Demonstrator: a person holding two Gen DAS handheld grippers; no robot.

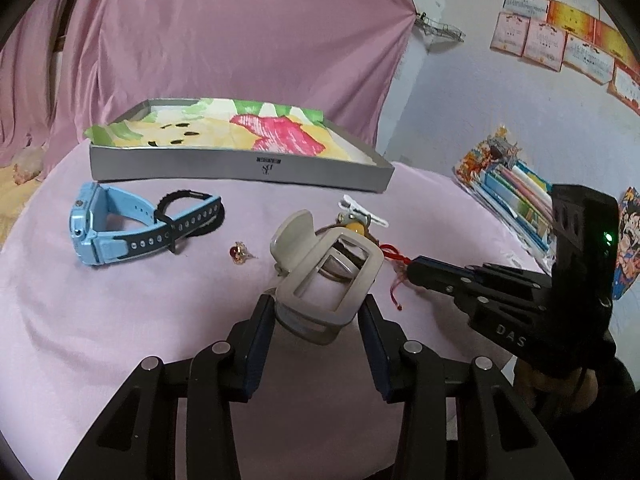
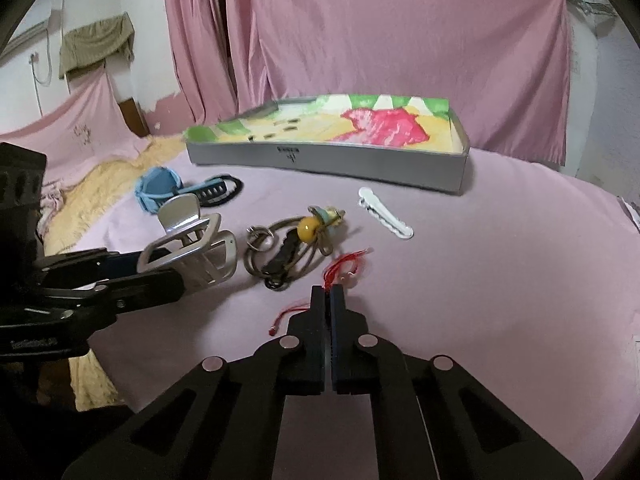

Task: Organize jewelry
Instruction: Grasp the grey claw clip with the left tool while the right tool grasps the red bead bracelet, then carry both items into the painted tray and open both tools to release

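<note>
Pink cloth [image 1: 100, 340] is spread over the surface, with pink curtains [image 2: 360, 40] hung behind. A beige claw clip [image 1: 328, 280] is clamped between the jaws of the left gripper [image 1: 318, 312]. The jaws of the right gripper [image 2: 330, 300] are pressed together on a red string [image 2: 344, 268]. A blue watch [image 1: 120, 228], a small gold earring [image 1: 240, 251], a key ring with a yellow bead [image 2: 296, 244] and a white hair clip [image 2: 384, 212] are laid before a grey tray [image 2: 328, 164].

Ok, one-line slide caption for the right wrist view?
Right gripper pinches a red string on the pink cloth; left gripper holds a beige hair claw.
</note>
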